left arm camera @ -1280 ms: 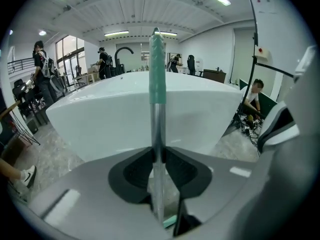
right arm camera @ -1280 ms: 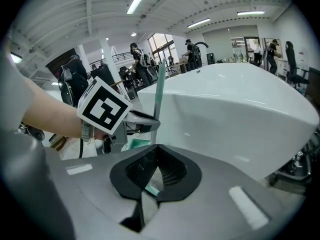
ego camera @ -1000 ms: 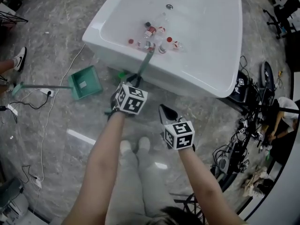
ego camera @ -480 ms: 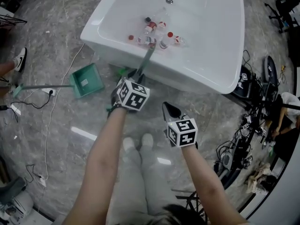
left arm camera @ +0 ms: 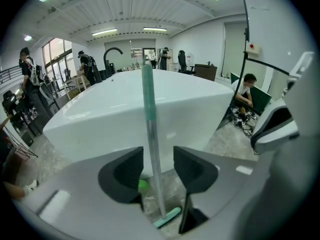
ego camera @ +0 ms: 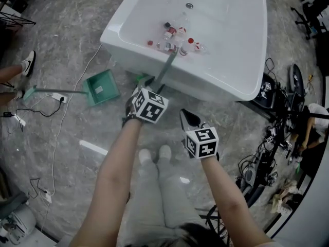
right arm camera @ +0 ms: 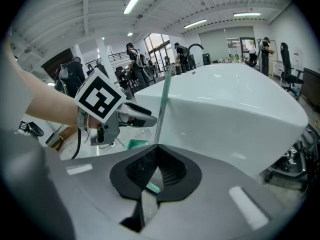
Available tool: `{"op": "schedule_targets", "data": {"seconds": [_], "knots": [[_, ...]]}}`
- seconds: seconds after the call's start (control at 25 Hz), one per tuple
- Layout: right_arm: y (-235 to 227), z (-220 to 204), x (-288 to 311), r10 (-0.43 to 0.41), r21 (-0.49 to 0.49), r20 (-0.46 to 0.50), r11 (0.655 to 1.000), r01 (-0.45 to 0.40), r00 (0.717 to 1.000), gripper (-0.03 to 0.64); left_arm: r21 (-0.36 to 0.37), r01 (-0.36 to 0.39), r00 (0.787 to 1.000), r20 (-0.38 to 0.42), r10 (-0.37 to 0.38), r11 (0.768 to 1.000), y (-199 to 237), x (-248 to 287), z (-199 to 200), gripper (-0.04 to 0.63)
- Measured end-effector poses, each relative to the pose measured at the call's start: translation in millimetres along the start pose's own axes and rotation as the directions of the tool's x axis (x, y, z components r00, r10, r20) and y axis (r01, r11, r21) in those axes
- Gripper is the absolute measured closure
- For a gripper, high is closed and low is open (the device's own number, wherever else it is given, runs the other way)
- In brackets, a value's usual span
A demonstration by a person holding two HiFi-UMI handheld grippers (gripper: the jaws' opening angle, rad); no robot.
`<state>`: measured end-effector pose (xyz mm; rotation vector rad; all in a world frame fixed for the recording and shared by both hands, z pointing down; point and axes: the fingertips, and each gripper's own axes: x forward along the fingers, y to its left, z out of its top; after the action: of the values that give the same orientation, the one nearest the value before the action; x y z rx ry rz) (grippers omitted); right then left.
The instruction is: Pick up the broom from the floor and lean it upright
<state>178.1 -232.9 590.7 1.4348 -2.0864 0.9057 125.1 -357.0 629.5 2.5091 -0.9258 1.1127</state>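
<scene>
**Broom propped on the tub rim, left jaws spread round its shaft**

Dustpan (ego camera: pixel 101 88), green with a long handle, lies on the grey marble floor (ego camera: pixel 77 133) at far left; a pale label sits inside its pan, too small to read. Right of it stands a white bathtub (ego camera: pixel 216 84), and in its basin lies a cluster of small bottles (ego camera: pixel 177 37), most with red caps, their labels too small to read. The broom (ego camera: pixel 165 68) leans upright against the tub: its green head rests on the floor at the foot of the tub, and its shaft slants up to the near rim. The left gripper (left arm camera: pixel 157 170) has just been opening its jaws; they stand spread with the shaft between them, a gap on each side. Each gripper carries a cube (ego camera: pixel 150 105) of black-and-white square markers, with no letters. Just beside it to the right, the right gripper (right arm camera: pixel 156 166) hangs clear of the broom, its jaws pressed together on nothing.
</scene>
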Motion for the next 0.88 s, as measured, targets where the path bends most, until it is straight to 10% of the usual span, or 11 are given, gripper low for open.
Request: {"op": "schedule_targets", "data": {"seconds": [0.44,0.88], "knots": [[65,84,-45,0.064,-0.081,0.122,0.995,-0.055,0.991,0.615,-0.065,0.009,0.989,0.147,0.001,0.998,-15,-103,57,0.591],[109,155,-129,0.107,-0.166,0.284,0.984,-0.061,0.953,0.615,-0.168,0.029,0.932,0.361,0.034,0.985,-31,-226,122,0.595]]}}
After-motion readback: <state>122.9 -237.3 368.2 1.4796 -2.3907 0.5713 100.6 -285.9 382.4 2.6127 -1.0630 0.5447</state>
